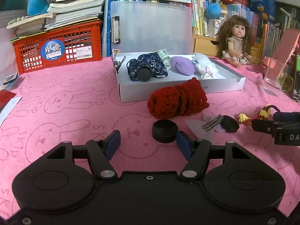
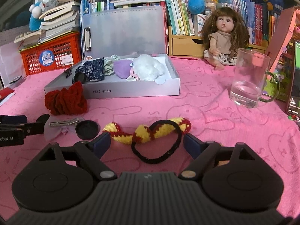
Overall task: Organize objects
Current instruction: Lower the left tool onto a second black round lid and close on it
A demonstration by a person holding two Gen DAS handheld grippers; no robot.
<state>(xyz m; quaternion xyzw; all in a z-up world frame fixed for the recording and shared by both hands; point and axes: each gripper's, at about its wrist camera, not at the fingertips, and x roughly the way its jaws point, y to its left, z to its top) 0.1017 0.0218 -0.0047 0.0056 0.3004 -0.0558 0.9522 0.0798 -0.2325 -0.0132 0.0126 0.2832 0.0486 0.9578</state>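
Pink rabbit-print tablecloth [image 1: 56, 97], crowded bookshelves [image 2: 187, 9] behind, red crate [image 1: 56, 45] under stacked books, dim indoor light

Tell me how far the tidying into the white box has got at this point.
Partly done. The white box already holds a blue floral pouch, a purple pompom and a white fluffy piece. Nothing is gripped: the right tongs stand open around the yellow-and-red hair tie, the left tongs open beside a black round lid. Still out on the cloth: the red knitted scrunchie and a metal hair clip.
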